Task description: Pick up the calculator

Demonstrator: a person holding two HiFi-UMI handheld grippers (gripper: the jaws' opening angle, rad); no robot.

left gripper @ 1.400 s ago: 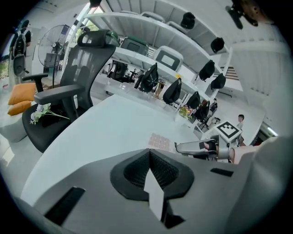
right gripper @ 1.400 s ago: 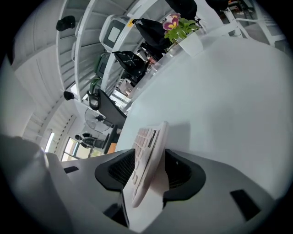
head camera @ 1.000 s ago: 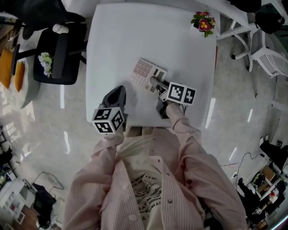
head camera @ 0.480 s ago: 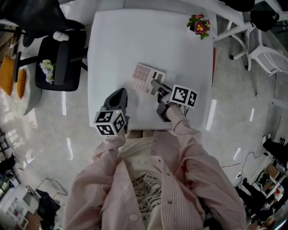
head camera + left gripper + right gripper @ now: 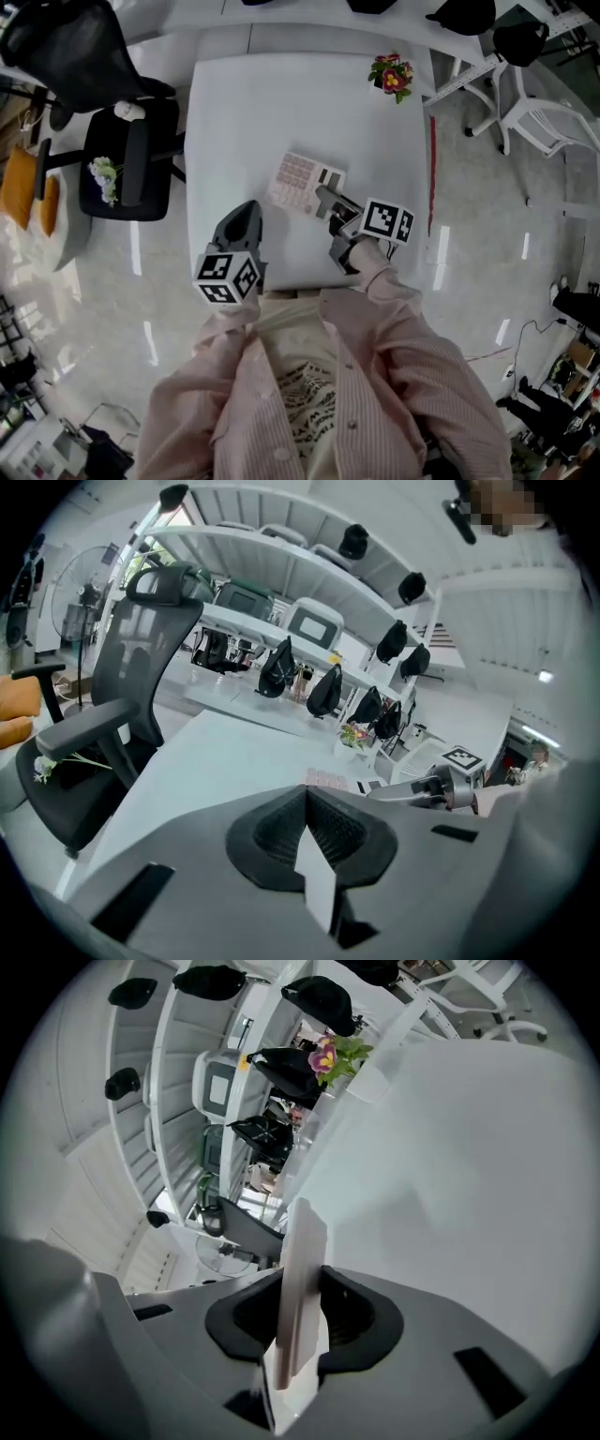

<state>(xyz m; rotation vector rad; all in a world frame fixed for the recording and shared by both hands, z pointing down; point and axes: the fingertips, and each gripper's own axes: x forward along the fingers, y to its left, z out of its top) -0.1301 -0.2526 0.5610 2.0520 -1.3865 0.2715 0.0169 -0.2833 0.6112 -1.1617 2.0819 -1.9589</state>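
The calculator, pale with pinkish keys, hangs tilted over the white table. My right gripper is shut on its near right edge. In the right gripper view the calculator stands edge-on between the pads, which press on both of its faces. My left gripper is shut with nothing in it and hovers over the table's front left part, apart from the calculator. From the left gripper I see the calculator ahead, with the right gripper on it.
A small pot of pink flowers stands at the table's far right corner. A black office chair is close to the table's left side. White chairs stand to the right. The table's front edge runs just below both grippers.
Both grippers have risen a little. The calculator has come up off the table in the right gripper's hold.
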